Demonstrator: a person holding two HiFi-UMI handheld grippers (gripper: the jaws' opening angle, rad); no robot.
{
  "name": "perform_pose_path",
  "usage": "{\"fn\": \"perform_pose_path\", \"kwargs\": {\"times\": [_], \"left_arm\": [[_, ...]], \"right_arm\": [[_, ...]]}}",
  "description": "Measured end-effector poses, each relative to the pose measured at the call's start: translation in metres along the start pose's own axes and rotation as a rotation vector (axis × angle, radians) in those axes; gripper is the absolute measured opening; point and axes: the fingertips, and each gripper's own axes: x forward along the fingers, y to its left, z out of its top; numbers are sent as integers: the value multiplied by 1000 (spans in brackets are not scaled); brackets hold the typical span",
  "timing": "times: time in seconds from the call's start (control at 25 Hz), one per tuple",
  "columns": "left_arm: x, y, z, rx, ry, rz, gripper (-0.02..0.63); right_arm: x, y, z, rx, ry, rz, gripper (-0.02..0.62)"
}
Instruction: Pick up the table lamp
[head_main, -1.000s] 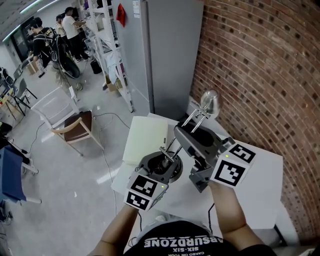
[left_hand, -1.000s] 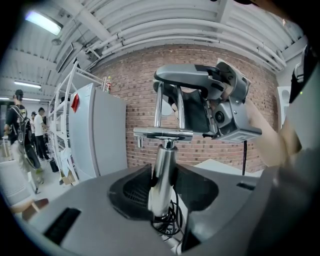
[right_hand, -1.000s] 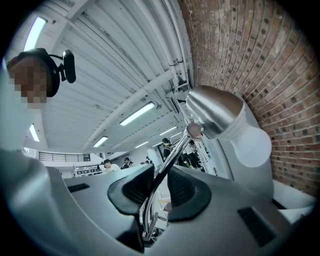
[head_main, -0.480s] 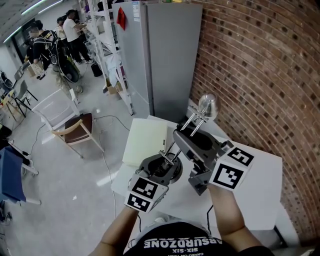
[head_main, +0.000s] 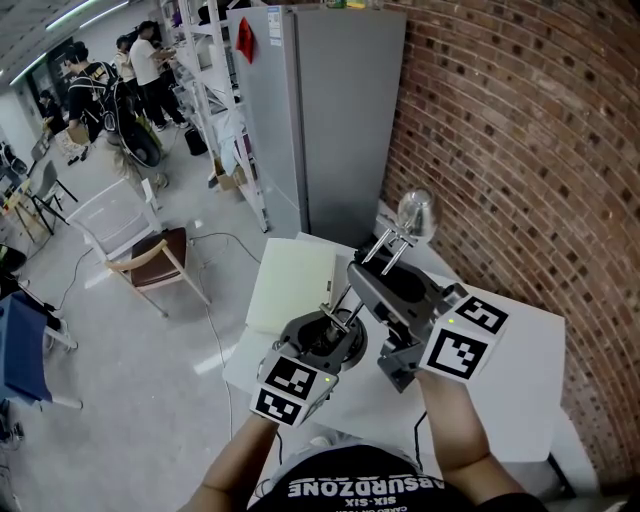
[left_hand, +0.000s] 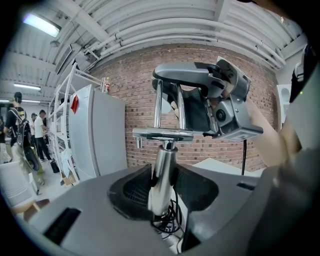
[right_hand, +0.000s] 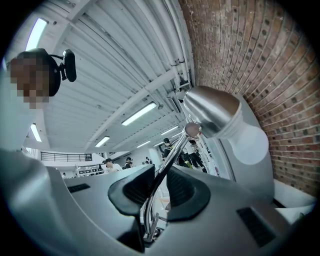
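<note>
The table lamp is chrome, with a shiny shade and white bulb (head_main: 415, 212) at the end of a twin-rod arm. My left gripper (head_main: 335, 325) is shut on the lamp's thick chrome post (left_hand: 162, 175), just under its crossbar (left_hand: 162, 134). My right gripper (head_main: 368, 268) is shut on the twin-rod arm (right_hand: 167, 162) below the shade (right_hand: 210, 110) and bulb (right_hand: 250, 142). In the left gripper view the right gripper (left_hand: 220, 100) sits above and behind the post. A black cord (left_hand: 167, 222) hangs under the left jaws. The lamp's base is hidden.
A white table (head_main: 520, 380) lies under both hands, with a pale board (head_main: 290, 285) on its left part. A brick wall (head_main: 520, 150) runs along the right. A tall grey cabinet (head_main: 330, 110) stands behind. A chair (head_main: 150, 255) and several people (head_main: 140, 60) are far left.
</note>
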Motion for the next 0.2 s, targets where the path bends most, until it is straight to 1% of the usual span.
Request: {"fn": "perform_pose_path", "kwargs": {"times": [0.2], "left_arm": [[-2,-1,0,0,-3,2,135]], "right_arm": [[-1,2,0,-1,0,4,74]]}}
